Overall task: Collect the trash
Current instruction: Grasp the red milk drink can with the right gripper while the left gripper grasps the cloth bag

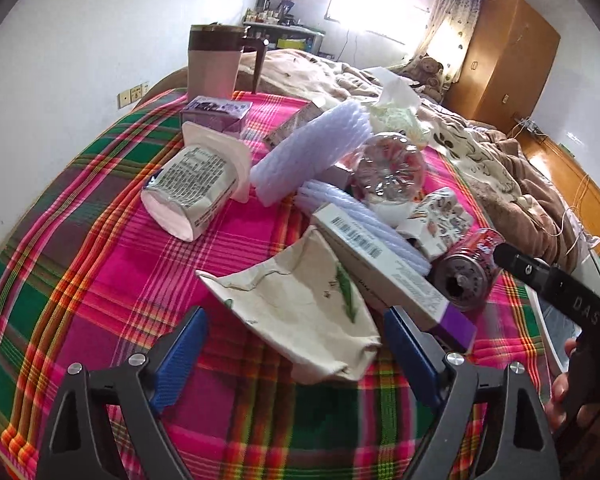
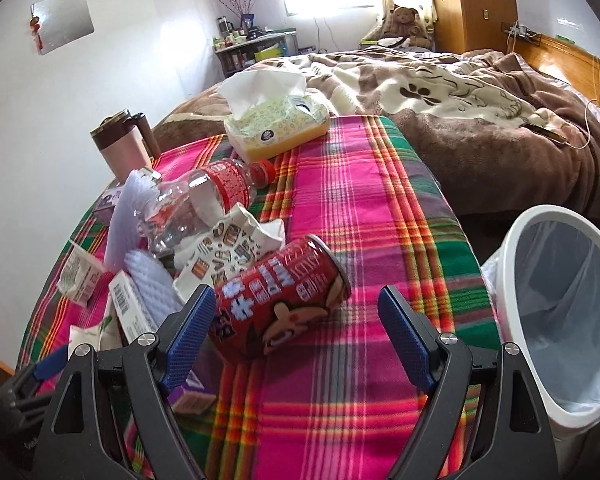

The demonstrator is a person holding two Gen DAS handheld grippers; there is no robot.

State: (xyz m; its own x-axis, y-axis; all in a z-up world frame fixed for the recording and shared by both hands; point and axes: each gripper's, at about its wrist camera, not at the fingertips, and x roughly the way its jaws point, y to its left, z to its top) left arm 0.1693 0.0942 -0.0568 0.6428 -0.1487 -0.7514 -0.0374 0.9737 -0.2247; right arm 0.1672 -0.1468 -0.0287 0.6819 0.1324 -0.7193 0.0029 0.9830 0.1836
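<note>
Trash lies in a heap on a plaid-covered table (image 1: 100, 264). My left gripper (image 1: 296, 344) is open, its jaws either side of a crumpled paper bag (image 1: 300, 308). Beyond it lie a long carton with a barcode (image 1: 384, 268), a white yogurt cup (image 1: 192, 184), white foam netting (image 1: 312, 152), a clear plastic bottle (image 1: 392, 168) and a red can (image 1: 468, 272). My right gripper (image 2: 296, 320) is open; the red can (image 2: 276, 312) lies on its side by its left finger. A white trash bin (image 2: 560, 320) with a clear liner stands right of the table.
A tissue pack (image 2: 276, 128) and a brown-lidded mug (image 2: 120, 144) stand at the table's far side, a purple box (image 1: 216, 112) near the mug. A bed with brown blankets (image 2: 480, 120) lies beyond. A printed crumpled paper (image 2: 228, 256) sits by the bottle.
</note>
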